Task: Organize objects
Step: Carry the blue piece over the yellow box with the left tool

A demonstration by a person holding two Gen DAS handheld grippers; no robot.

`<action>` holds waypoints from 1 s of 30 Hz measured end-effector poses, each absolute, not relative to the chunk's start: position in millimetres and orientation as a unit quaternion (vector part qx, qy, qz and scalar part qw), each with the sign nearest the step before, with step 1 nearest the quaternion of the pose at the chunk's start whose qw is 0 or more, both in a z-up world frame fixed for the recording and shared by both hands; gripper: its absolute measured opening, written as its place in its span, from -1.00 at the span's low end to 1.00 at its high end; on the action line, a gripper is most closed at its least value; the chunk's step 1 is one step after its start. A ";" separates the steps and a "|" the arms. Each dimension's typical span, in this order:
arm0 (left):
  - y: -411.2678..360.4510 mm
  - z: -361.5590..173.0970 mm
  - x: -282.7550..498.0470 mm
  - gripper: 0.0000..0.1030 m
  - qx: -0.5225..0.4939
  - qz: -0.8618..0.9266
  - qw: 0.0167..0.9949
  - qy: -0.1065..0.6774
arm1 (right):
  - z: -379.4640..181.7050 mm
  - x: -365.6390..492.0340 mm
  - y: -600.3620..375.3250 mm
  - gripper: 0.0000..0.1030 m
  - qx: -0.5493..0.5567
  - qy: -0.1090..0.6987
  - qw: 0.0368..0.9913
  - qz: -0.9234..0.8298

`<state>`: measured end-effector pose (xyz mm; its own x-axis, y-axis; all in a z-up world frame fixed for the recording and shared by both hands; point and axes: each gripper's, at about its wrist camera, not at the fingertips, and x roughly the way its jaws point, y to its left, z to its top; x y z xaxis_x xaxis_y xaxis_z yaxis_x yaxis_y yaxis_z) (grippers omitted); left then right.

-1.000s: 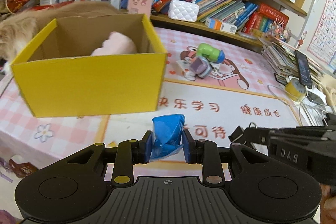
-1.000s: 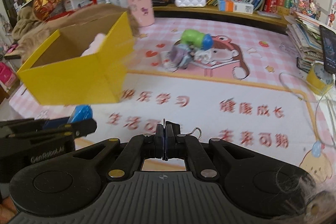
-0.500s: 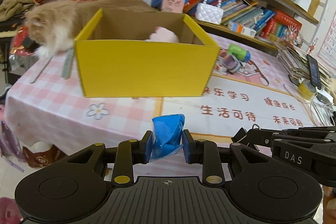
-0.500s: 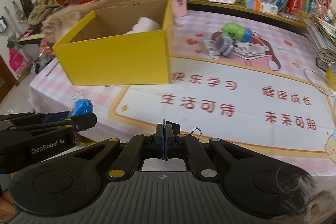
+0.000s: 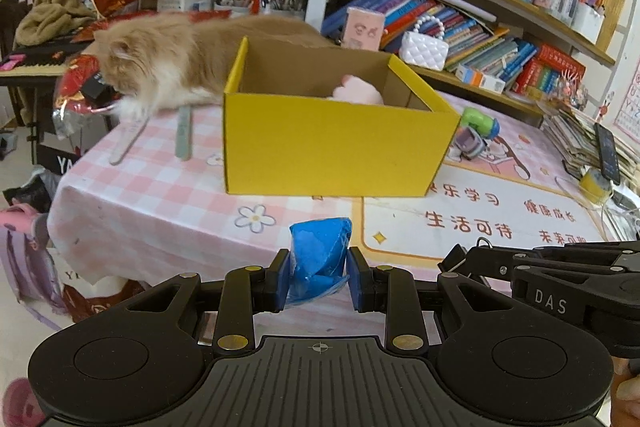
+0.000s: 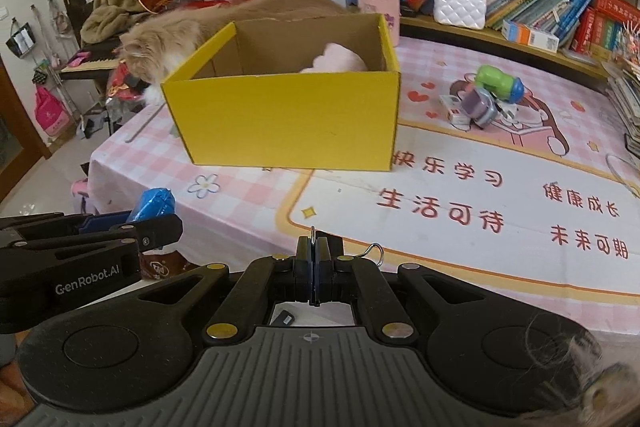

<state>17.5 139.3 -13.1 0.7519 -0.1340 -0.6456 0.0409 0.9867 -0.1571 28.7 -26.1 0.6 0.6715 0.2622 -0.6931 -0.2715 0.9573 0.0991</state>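
Left tool [image 5: 319, 277]: blue wad [image 5: 320, 254] upright

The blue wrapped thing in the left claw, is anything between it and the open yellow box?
Nothing visible. The blue wrapped thing is pinched in the left claw, off the near table edge. Only bare pink tablecloth lies before the yellow box, whose top is open.

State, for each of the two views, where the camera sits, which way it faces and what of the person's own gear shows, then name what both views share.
Left wrist: on the left gripper, facing the table, its pads shut on a blue object; the right gripper enters at right.
Right wrist: on the right gripper, jaws shut on a thin metal hook; the left gripper enters at left.
Shared: yellow box, cat, white purse.
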 end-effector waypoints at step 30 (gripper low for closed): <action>162.5 42.9 86.8 -0.47 -0.075 -0.040 0.965 0.247 | 52.1 94.8 -3.9 -0.97 -0.025 0.299 0.942 0.148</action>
